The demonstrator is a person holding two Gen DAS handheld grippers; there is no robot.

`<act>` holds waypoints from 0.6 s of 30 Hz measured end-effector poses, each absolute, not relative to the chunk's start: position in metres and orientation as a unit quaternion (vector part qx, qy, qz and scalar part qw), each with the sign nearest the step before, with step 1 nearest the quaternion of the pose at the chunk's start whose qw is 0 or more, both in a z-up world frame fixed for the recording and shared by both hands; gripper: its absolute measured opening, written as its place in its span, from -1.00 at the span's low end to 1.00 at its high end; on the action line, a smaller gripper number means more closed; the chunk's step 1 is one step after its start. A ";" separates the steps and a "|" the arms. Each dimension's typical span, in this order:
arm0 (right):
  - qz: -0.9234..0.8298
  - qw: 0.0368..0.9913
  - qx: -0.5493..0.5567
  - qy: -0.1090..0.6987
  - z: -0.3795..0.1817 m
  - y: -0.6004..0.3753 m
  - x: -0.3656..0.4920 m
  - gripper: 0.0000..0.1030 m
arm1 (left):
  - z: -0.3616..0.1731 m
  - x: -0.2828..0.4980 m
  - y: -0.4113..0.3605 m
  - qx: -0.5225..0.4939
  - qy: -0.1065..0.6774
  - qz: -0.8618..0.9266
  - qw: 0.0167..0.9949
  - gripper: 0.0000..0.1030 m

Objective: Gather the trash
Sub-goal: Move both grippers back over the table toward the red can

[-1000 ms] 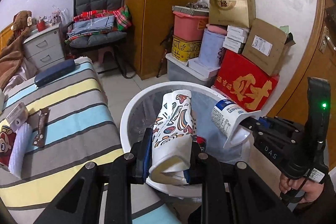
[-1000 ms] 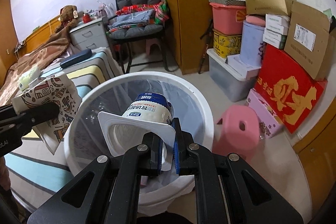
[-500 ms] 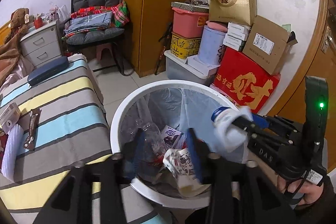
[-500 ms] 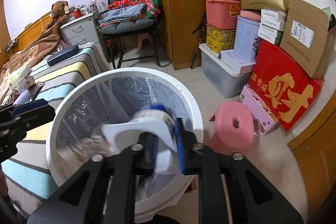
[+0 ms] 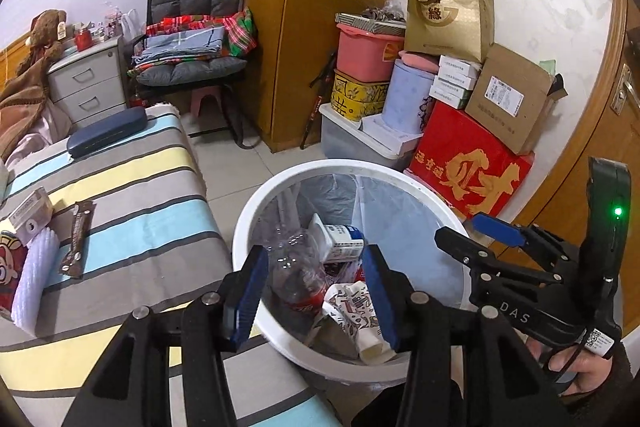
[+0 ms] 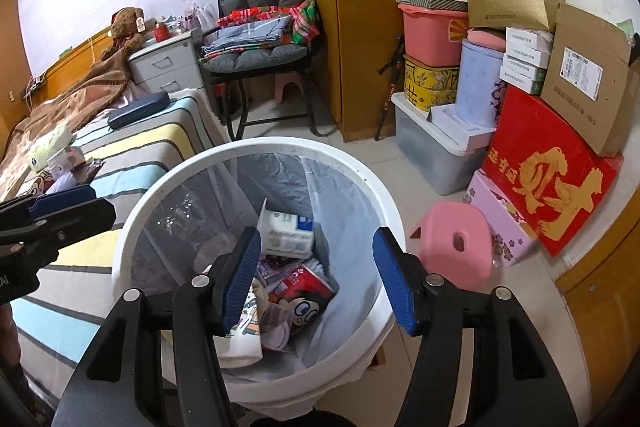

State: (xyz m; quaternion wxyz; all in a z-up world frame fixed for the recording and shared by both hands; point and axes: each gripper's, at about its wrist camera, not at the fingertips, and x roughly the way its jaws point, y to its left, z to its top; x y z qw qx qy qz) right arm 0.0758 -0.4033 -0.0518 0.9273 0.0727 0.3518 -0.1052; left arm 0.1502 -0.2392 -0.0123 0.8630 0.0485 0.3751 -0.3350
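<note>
Right gripper (image 6: 316,275) just opened, empty, yogurt cup (image 6: 286,233) lying sideways in bin (image 6: 132,215)

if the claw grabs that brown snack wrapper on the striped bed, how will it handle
The brown snack wrapper lies flat and thin on the striped bed, so it is probably light and floppy. Its film looks glossy, so it may slip or crumple, and the soft bedding could give under a pinch.

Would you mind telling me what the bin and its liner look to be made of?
Bin: likely white plastic, judging by its smooth, slightly glossy moulded rim. Liner: apparently thin, translucent plastic film, grey-tinted and wrinkled with shiny creases.
</note>
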 end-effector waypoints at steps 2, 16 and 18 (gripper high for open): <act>-0.104 0.928 0.074 0.351 -0.051 -0.401 0.076 0.17 | -0.011 0.151 -0.235 0.048 0.373 -0.331 0.865 -0.05; -0.088 0.936 0.071 0.334 -0.041 -0.375 0.077 0.17 | -0.003 0.150 -0.188 0.033 0.358 -0.301 0.883 -0.05; -0.083 0.937 0.069 0.333 -0.041 -0.370 0.078 0.17 | -0.003 0.151 -0.178 0.030 0.358 -0.293 0.886 -0.05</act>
